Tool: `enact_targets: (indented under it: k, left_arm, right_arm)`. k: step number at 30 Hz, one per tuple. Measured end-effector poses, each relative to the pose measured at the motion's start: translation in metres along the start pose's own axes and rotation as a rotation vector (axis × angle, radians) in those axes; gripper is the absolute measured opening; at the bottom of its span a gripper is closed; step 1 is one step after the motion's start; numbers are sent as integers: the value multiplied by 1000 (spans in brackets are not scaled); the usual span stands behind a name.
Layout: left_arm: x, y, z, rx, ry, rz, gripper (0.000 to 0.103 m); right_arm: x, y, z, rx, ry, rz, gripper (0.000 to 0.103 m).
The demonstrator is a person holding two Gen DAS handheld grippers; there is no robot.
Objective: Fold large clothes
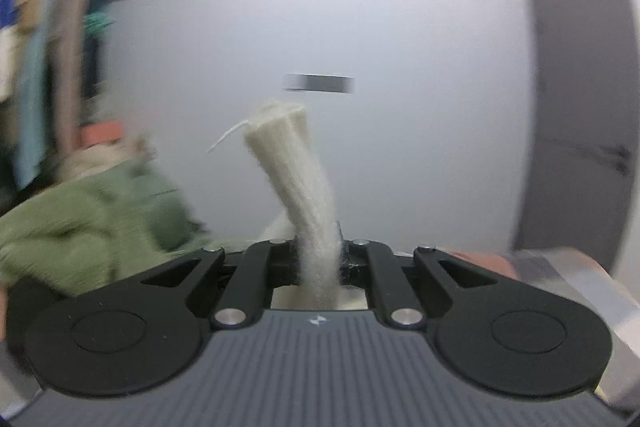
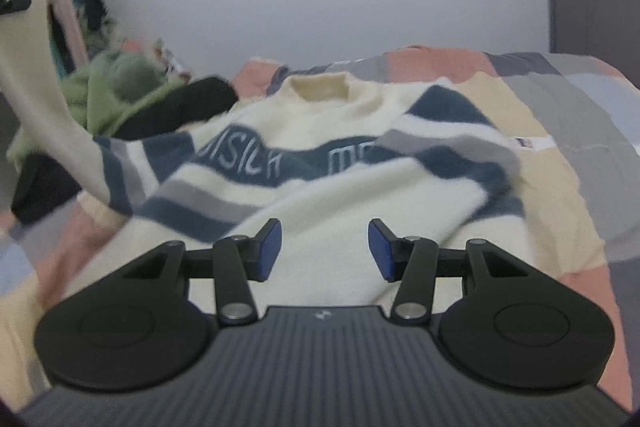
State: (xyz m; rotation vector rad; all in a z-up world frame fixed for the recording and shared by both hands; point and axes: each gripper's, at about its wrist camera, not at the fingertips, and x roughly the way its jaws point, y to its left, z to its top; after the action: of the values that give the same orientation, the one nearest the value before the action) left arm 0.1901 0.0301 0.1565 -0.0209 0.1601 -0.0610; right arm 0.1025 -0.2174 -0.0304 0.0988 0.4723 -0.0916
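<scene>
The cream, navy and grey striped knit sweater (image 2: 320, 163) lies mid-frame on the patchwork bedspread (image 2: 560, 115); the left gripper (image 1: 318, 259) pinches its cream sleeve (image 1: 288, 163), lifted at upper left; the right gripper (image 2: 325, 251) hangs half-open, empty, above the hem.

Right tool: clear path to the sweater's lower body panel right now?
Probably yes. The right tool is open and empty, with the sweater spread flat on the quilt directly ahead and nothing between. The left tool only holds up the cream sleeve, off to the side.
</scene>
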Motion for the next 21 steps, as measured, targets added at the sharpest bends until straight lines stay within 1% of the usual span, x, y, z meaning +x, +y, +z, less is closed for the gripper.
enact_targets:
  k: [3, 5, 8, 11, 13, 15, 17, 19, 21]
  left_arm:
    - [0, -52, -12, 76, 26, -118, 10]
    - [1, -83, -27, 97, 59, -191, 10]
    - [1, -127, -59, 108, 109, -318, 10]
    - [4, -165, -96, 168, 187, -425, 10]
    - [5, -184, -124, 192, 259, -487, 10]
    - [7, -197, -150, 184, 332, -508, 10]
    - [19, -194, -172, 168, 399, -508, 10]
    - [25, -192, -186, 145, 446, -517, 10]
    - [31, -187, -191, 117, 485, -517, 11]
  right_arm:
    - [-13, -17, 5, 59, -21, -13, 50]
    - [-20, -30, 6, 102, -39, -32, 51]
    - [-27, -52, 8, 171, -57, -57, 52]
    - [-30, -69, 10, 240, -73, -91, 53]
    - [-32, -76, 10, 275, -83, -110, 53]
    - [-34, -81, 11, 299, -93, -102, 53]
    - [-34, -83, 11, 305, -101, -104, 53]
    - [-31, -86, 11, 319, -94, -96, 53]
    - [-28, -89, 11, 341, -74, -65, 53]
